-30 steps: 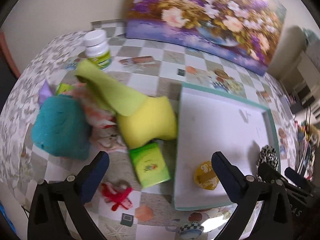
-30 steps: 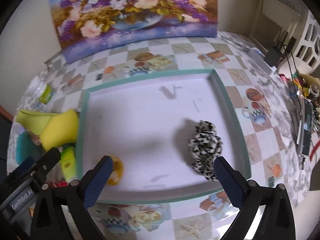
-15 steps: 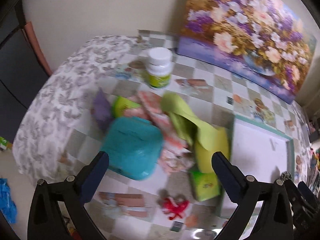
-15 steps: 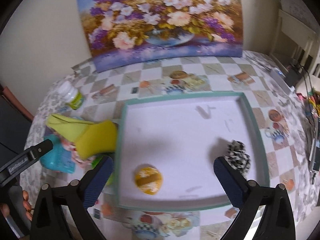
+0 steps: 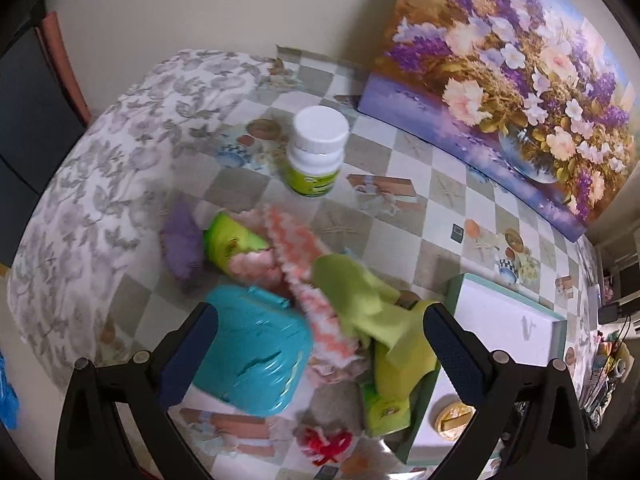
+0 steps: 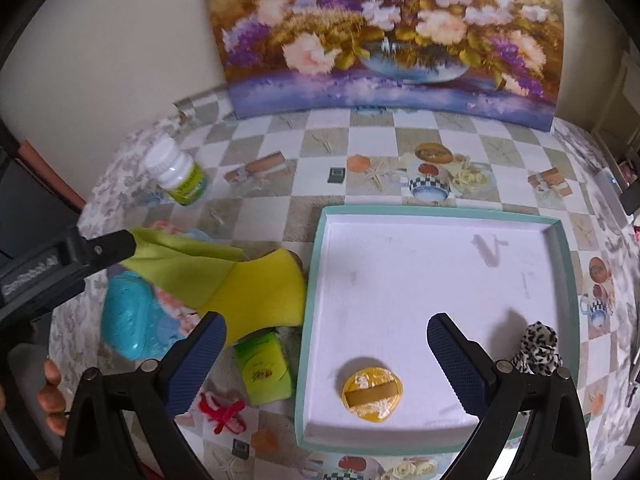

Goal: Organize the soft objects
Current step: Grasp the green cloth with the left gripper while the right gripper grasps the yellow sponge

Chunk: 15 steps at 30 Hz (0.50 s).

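Looking at the soft pile first: the yellow-green cloth (image 5: 360, 300) is draped over a pink-and-white knitted piece (image 5: 304, 264), with a teal pouch (image 5: 256, 356) on the near-left side and a purple bit (image 5: 182, 240) at the far left of the heap. All of it sits on the tablecloth just left of the teal-rimmed tray (image 6: 566, 280).

The left gripper (image 5: 320, 344) hangs right above that pile, jaws spread wide and nothing between them. The pink knit's long axis runs diagonally, far-left to near-right, pretty much passing between the fingers, so I'd guess it or the cloth is the next pick. The view is blurry, so I can't tell how high it hovers.

The right gripper (image 6: 326, 354) is also wide open and empty, sitting over the near edge of the tray, well right of the pile. So the left one is clearly the closer tool.

Inside the tray: a leopard-print scrunchie (image 6: 538, 346) in the near-right corner and a yellow round thing (image 6: 372, 394) near the front. A red yarn bow (image 6: 222, 410), green packet (image 6: 264, 368) and white pill bottle (image 6: 180, 174) are still outside.
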Each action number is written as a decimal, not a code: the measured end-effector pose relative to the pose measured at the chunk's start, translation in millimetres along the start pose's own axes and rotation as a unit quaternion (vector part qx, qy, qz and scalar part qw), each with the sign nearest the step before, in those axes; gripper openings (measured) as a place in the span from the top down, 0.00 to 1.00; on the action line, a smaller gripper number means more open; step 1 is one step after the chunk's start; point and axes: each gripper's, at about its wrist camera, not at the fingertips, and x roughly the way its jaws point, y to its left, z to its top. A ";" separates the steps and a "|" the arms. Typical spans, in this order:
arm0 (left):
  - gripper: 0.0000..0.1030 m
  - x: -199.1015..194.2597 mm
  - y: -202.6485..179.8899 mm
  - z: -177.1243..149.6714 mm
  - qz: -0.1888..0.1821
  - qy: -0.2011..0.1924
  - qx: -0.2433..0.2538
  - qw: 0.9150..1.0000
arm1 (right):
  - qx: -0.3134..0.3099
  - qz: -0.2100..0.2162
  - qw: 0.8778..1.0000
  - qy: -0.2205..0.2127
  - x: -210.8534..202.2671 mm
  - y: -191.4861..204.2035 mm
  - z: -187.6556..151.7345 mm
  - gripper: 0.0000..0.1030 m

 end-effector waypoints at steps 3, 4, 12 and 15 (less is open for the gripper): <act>0.01 16.7 -6.3 3.7 0.002 0.008 0.007 1.000 | -0.002 -0.004 1.000 0.015 15.4 0.6 7.8 0.01; 0.01 23.1 -7.1 4.1 0.001 0.013 0.006 1.000 | -0.002 -0.004 1.000 0.018 19.0 1.3 10.1 0.01; 0.38 46.1 -16.6 3.4 -0.010 0.026 0.025 0.999 | -0.001 -0.008 0.999 0.034 38.2 -1.7 13.7 0.01; 0.59 44.6 -21.7 0.7 -0.017 0.022 0.037 0.999 | 0.004 -0.010 0.999 0.040 40.1 -4.5 11.2 0.01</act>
